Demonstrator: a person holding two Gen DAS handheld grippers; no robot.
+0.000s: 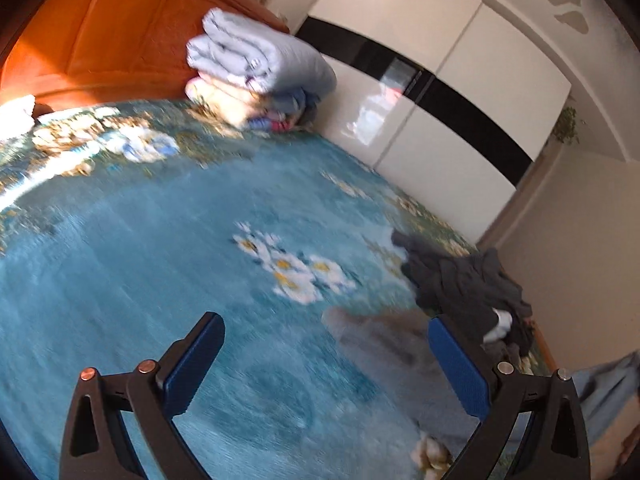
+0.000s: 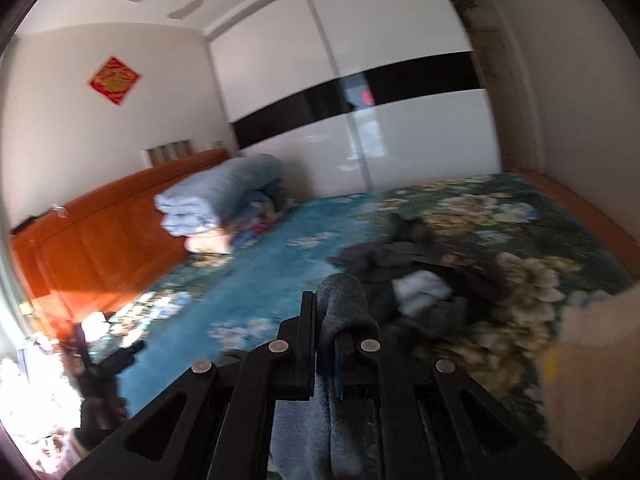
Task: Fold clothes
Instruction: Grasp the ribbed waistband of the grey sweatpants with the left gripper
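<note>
A pile of dark grey clothes (image 1: 468, 284) lies on the blue floral bedspread (image 1: 140, 260) at the right edge of the bed; it also shows in the right wrist view (image 2: 420, 264) with a pale item in it. A blurred grey-blue garment (image 1: 384, 336) hangs just left of the pile. My left gripper (image 1: 324, 360) is open and empty above the bedspread. My right gripper (image 2: 324, 320) is shut on a grey-blue garment (image 2: 344, 304) that folds over its fingertips and hangs down between the jaws.
Folded light blue quilts (image 1: 256, 56) are stacked against the orange wooden headboard (image 1: 100, 32). A white wardrobe with a black band (image 2: 360, 92) stands beyond the bed. A cardboard box (image 2: 592, 360) is at the right.
</note>
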